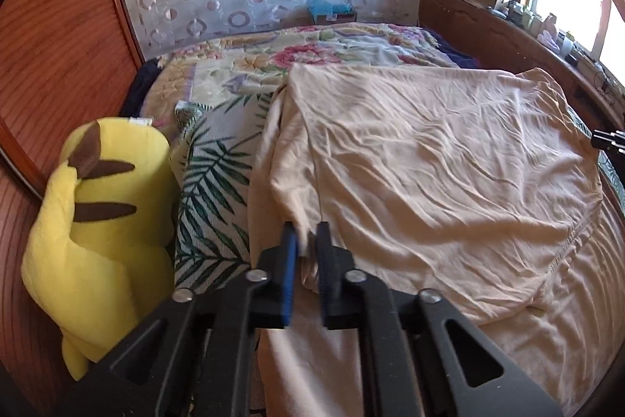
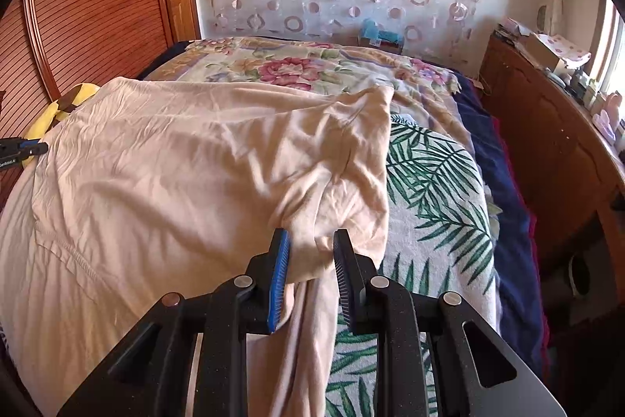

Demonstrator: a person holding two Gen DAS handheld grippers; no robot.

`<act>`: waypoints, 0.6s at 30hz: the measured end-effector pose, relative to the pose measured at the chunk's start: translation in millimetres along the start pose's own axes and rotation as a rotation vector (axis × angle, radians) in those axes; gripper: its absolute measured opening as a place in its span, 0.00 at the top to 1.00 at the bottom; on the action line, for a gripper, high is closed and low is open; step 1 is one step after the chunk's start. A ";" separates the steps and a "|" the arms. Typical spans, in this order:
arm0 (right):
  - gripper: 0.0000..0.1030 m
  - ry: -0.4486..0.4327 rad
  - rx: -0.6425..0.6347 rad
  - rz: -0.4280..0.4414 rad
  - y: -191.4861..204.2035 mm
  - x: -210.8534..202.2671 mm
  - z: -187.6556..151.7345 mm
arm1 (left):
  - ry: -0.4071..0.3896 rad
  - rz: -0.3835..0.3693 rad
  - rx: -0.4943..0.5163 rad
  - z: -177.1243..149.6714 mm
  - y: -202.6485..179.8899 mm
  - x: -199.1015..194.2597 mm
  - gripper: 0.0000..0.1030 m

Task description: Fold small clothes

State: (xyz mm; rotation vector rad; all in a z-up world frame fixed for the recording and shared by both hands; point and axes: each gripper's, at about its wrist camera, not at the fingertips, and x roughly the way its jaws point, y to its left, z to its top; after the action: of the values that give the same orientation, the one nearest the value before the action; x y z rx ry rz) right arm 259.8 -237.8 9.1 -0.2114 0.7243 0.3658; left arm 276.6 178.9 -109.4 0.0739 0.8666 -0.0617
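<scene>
A cream garment (image 1: 429, 163) lies spread and creased over the bed, its upper part folded over onto the lower part. It also shows in the right wrist view (image 2: 187, 159). My left gripper (image 1: 306, 231) sits at the garment's left edge with a bunched fold between its narrowly parted blue pads. My right gripper (image 2: 310, 237) sits at the garment's right edge, jaws parted wider, with a hanging strip of the cloth running between them. Each gripper's tip shows at the edge of the other view.
A palm-leaf towel (image 2: 433, 206) and a floral quilt (image 1: 273, 57) cover the bed. A yellow plush toy (image 1: 101, 221) rests at the left against the wooden headboard (image 1: 58, 45). A cluttered wooden cabinet (image 2: 547, 127) stands on the right by the window.
</scene>
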 end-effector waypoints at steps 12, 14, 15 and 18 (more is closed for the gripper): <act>0.77 -0.001 0.051 -0.004 -13.0 3.4 -3.0 | 0.050 0.048 0.009 4.8 2.2 13.1 0.92; 0.76 0.009 0.067 -0.015 -15.6 7.7 -2.2 | 0.051 0.049 0.008 3.8 3.0 13.9 0.92; 0.76 0.013 0.077 -0.016 -17.8 10.1 -1.9 | 0.052 0.049 0.008 3.1 2.8 14.7 0.92; 0.76 0.029 0.101 -0.022 -22.8 18.4 -0.2 | 0.055 0.048 0.007 2.1 2.5 16.6 0.92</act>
State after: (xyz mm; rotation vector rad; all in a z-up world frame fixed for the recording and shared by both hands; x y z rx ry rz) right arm 281.4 -254.1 -2.2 -0.1299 0.7665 0.3047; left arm 289.1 180.8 -120.6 0.1038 0.9196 -0.0177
